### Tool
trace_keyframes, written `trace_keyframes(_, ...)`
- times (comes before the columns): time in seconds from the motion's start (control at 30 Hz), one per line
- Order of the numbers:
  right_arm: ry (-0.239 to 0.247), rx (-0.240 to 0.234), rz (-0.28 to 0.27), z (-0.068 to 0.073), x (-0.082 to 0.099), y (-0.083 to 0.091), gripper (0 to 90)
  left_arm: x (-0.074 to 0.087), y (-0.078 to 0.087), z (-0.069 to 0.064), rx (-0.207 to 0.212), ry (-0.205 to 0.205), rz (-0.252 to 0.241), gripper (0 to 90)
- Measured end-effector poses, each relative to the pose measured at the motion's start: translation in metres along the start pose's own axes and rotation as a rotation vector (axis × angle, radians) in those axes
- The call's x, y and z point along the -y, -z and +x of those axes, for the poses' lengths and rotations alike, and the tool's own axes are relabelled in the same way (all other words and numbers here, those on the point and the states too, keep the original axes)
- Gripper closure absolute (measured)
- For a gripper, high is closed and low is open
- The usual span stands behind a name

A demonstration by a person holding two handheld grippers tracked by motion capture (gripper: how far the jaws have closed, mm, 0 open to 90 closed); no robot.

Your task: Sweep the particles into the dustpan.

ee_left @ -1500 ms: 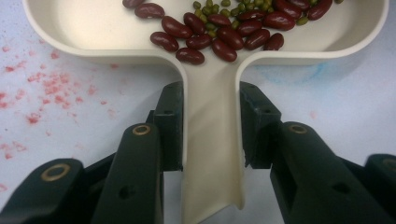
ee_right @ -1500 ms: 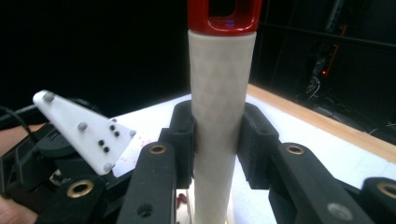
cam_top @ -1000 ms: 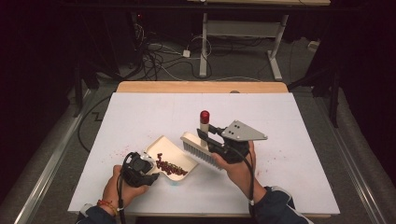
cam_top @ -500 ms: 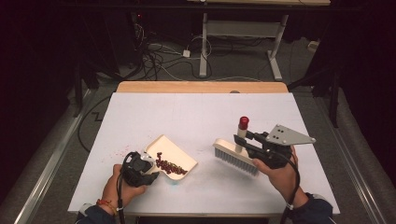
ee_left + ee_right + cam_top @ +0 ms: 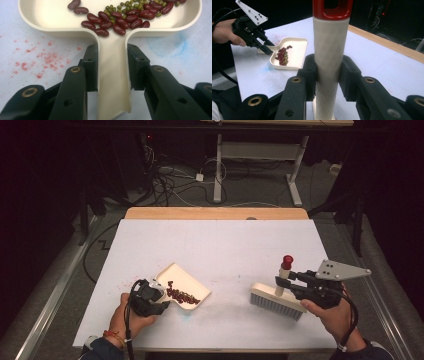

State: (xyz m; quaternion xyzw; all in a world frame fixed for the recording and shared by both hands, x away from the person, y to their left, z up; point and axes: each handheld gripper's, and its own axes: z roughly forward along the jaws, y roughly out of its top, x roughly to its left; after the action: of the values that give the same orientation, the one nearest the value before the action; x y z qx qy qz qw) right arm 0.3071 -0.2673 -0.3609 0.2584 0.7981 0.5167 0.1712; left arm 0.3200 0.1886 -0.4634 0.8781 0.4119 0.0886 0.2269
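Dustpan [image 5: 184,286] sits at the near left of the white surface [image 5: 220,245], cream-coloured, its flat mouth facing away toward the middle. My left tool [image 5: 148,298] is pinching its handle [image 5: 113,82]: in the left gripper view both black jaws press against the sides of that narrow cream stem. A pile of red kidney beans [image 5: 117,20] lies in the pan right where the handle joins it, with small green beans [image 5: 126,6] mixed in among them. Red flecks [image 5: 37,62] dot the surface just to one side of the handle, and a faint blue smudge [image 5: 167,45] marks the other side.

Over on the right, my right tool [image 5: 292,282] is clamped on the brush [image 5: 277,300]. In the right gripper view the jaws squeeze the pale upright handle [image 5: 329,57] from both sides, below its red cap [image 5: 332,10]. From the high view the brush stands bristles down on the surface, well apart from the dustpan, with bare white surface between them. My right hand [image 5: 332,315] grips the tool from the near edge, and my left hand [image 5: 127,312] does the same on its side.
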Motion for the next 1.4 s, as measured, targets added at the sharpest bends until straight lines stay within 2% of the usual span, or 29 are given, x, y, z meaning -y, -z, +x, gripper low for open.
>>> trace_keyframes(0.2,-0.025,-0.017,0.011,-0.012,0.005,0.01,69.7,0.0,0.001,0.005,-0.025,0.016,-0.013,64.2)
trace_keyframes(0.37,-0.085,-0.064,0.009,-0.016,0.009,0.009,69.7,0.0,0.003,0.01,-0.044,0.046,-0.027,64.2)
trace_keyframes(0.53,-0.069,-0.044,0.015,-0.012,0.008,0.003,69.6,-0.001,0.003,0.018,-0.06,0.075,-0.04,64.2)
trace_keyframes(0.7,-0.082,-0.008,0.007,-0.014,0.008,-0.002,69.5,-0.003,-0.004,0.024,-0.073,0.108,-0.052,64.1)
trace_keyframes(0.83,-0.079,0.006,0.017,-0.019,0.005,-0.008,69.1,-0.006,-0.009,0.023,-0.085,0.147,-0.062,63.9)
trace_keyframes(0.93,-0.076,0.017,0.03,-0.024,0.003,-0.012,68.7,-0.009,-0.014,0.017,-0.104,0.161,-0.052,63.8)
trace_keyframes(1.0,-0.083,0.012,0.03,-0.028,0.002,-0.015,68.9,-0.009,-0.014,0.016,-0.113,0.158,-0.049,63.8)
trace_keyframes(1.07,-0.081,0.007,0.038,-0.03,0.001,-0.015,68.9,-0.009,-0.013,0.017,-0.101,0.189,-0.057,64.0)
trace_keyframes(1.17,-0.08,-0.009,0.046,-0.033,-0.001,-0.015,69.3,-0.01,-0.011,0.018,-0.151,0.192,-0.052,64.2)
trace_keyframes(1.27,-0.071,-0.028,0.06,-0.035,-0.003,-0.015,69.3,-0.007,-0.01,0.025,-0.162,0.219,-0.055,64.2)
trace_keyframes(1.4,-0.076,-0.027,0.07,-0.038,-0.004,-0.016,69.0,-0.001,-0.01,0.034,-0.187,0.269,-0.072,64.1)
